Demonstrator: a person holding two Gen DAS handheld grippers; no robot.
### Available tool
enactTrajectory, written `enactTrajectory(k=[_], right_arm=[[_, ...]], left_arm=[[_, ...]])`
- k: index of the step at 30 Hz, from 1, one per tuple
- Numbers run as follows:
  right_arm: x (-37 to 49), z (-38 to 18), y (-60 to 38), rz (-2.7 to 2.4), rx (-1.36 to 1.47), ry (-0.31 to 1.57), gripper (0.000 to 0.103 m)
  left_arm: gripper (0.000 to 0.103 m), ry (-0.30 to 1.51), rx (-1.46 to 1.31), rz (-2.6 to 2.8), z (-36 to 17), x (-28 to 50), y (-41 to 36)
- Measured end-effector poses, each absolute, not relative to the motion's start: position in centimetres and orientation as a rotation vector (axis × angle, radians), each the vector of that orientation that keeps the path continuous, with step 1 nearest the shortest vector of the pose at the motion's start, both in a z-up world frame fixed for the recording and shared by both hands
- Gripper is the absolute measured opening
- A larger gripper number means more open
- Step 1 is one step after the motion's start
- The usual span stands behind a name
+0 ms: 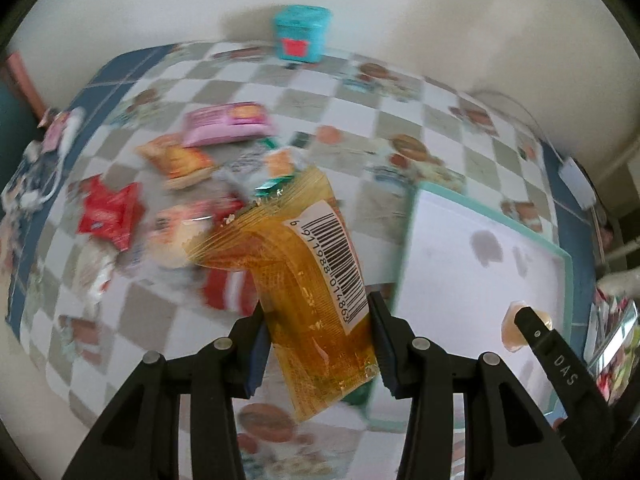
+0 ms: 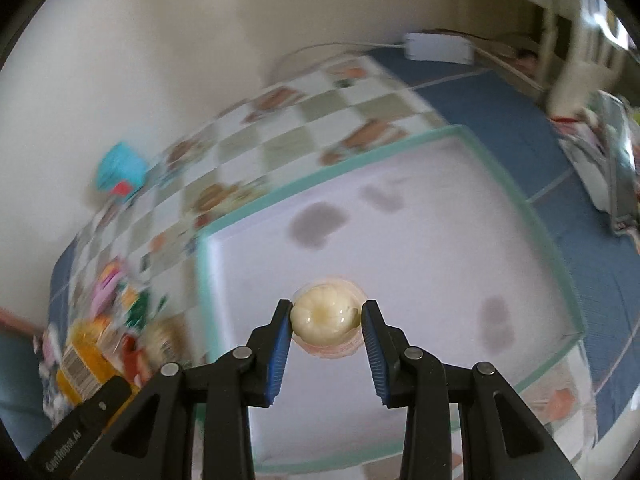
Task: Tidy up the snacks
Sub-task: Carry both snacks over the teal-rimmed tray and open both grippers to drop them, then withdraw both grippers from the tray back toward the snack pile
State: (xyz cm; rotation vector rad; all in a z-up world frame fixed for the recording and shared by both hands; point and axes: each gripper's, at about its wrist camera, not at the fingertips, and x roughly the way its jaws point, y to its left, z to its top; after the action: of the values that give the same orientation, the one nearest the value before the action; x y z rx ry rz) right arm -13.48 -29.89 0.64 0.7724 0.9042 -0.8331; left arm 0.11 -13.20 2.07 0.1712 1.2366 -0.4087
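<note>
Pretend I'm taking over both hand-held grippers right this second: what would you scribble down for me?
Left hand-held gripper: shut on an orange snack packet with a barcode, held above the checkered tablecloth, beside the box's left edge.
Right hand-held gripper: shut on a small jelly cup, held over the white box with the teal rim.
Done: nothing seems to lie loose in the box so far.
Left: set down both items, then fetch the pile of snacks on the cloth to the left. A teal tin stands at the far edge by the wall.
</note>
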Motion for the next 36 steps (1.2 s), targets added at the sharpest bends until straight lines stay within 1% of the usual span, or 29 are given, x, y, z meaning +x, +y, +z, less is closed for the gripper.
enactTrajectory(k=[11, 19, 21, 25, 29, 30, 31, 32, 33, 36], right_arm=[[-15.8, -1.0, -35.4, -1.043, 0.803, 0.888, 0.038], [-15.7, -2.0, -36.5, -1.099, 0.796, 0.916, 0.038], [-15.6, -2.0, -36.5, -1.096, 0.796, 0.922, 0.039], [-15.4, -1.0, -35.8, -1.088, 0.764, 0.911, 0.039], [-15.0, -0.3, -35.3, -1.063, 0.754, 0.916, 0.04], [-14.9, -0.2, -35.0, -1.057, 0.751, 0.923, 0.041], [-14.8, -0.1, -34.8, -1.047, 0.752, 0.927, 0.044], [-14.7, 0.0, -34.6, -1.04, 0.753, 0.929, 0.046], [-14.6, 0.2, -34.3, -1.033, 0.751, 0.931, 0.048], [-13.9, 0.9, -32.7, -0.979, 0.742, 0.934, 0.048]], left_arm=[[0.047, 1.23, 0.246, -0.569, 0.2, -0.7, -22.8], [0.047, 1.218, 0.265, -0.638, -0.7, -1.2, -25.7], [0.048, 1.213, 0.263, -0.632, -0.5, -1.2, -25.4], [0.058, 1.212, 0.224, -0.613, 0.5, -0.6, -23.9], [0.06, 1.203, 0.169, -0.54, 1.9, 0.7, -20.4], [0.066, 1.202, 0.152, -0.519, 2.1, 1.1, -19.4], [0.075, 1.2, 0.141, -0.5, 2.2, 1.5, -18.4], [0.078, 1.191, 0.126, -0.453, 2.5, 2.0, -16.8], [0.078, 1.187, 0.123, -0.424, 2.6, 2.4, -15.9], [0.078, 1.173, 0.147, -0.284, 2.8, 3.8, -12.3]])
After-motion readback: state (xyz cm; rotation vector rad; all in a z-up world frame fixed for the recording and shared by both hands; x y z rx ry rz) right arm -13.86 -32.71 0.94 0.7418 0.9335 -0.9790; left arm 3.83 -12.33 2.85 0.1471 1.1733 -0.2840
